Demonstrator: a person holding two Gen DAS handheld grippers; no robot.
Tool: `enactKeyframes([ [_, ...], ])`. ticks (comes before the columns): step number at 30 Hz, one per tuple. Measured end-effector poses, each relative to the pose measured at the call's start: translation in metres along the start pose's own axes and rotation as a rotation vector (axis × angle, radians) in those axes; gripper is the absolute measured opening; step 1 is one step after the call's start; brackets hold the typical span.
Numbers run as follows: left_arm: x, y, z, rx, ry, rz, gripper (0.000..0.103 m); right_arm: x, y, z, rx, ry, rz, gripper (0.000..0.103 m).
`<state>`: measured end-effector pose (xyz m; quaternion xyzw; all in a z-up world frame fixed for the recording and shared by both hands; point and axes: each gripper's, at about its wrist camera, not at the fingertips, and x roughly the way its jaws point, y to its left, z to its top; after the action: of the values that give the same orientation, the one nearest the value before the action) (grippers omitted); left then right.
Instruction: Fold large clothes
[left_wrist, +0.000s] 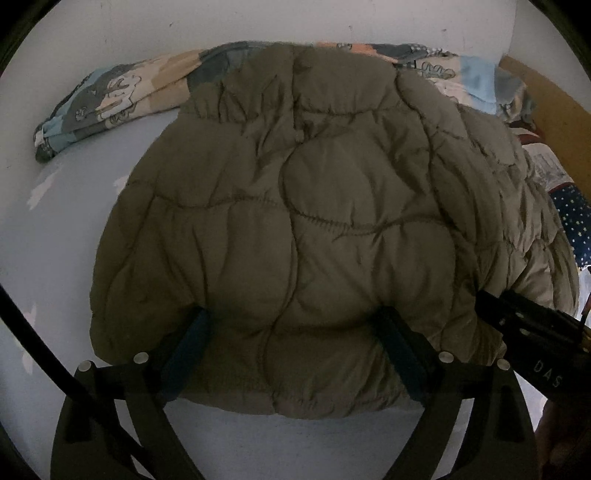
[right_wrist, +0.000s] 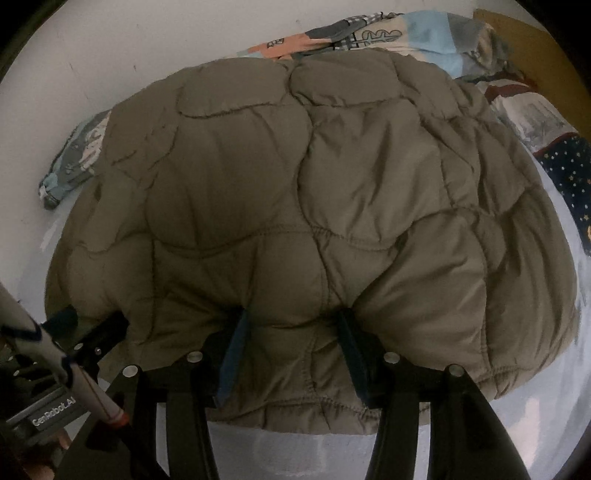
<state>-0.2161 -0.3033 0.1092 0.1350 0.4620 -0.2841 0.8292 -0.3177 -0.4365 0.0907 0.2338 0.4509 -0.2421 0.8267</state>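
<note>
Pale bed sheet (left_wrist: 66, 236) below, spread with a puffy olive quilted jacket (left_wrist: 295, 221) lying flat, near hem toward both cameras. Patterned blanket (left_wrist: 122, 96) bunched behind, against the wall. Left gripper (left_wrist: 295, 332) angled downward, jaws spread wide, straddling the hem. Right gripper (right_wrist: 291, 328) alongside, jaws half-closed, pinching a jacket fold.

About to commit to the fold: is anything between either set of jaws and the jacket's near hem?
Nothing visible. The olive quilted jacket already bulges between the left gripper fingers at its near hem, and likewise between the right gripper fingers. The patterned blanket lies behind the jacket, by the wall.
</note>
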Motion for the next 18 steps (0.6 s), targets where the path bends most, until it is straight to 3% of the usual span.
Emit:
enactKeyframes([
  [4, -0.026, -0.001, 0.007, 0.005, -0.117, 0.01, 0.092, -0.012, -0.001, 0.005, 0.012, -0.015, 0.013, 0.055],
  [6, -0.035, -0.001, 0.007, 0.012, -0.171, 0.046, 0.092, -0.032, -0.004, 0.009, 0.031, -0.08, 0.044, 0.055],
  [10, -0.02, 0.009, 0.01, -0.012, -0.119, 0.081, 0.092, -0.05, -0.027, 0.014, 0.081, -0.179, -0.014, 0.055],
  [13, -0.006, 0.02, 0.009, -0.082, -0.053, 0.026, 0.093, -0.041, -0.049, 0.014, 0.146, -0.149, -0.044, 0.055],
  [18, -0.003, 0.017, 0.008, -0.059, -0.039, 0.045, 0.094, -0.026, -0.056, 0.017, 0.13, -0.075, -0.047, 0.057],
])
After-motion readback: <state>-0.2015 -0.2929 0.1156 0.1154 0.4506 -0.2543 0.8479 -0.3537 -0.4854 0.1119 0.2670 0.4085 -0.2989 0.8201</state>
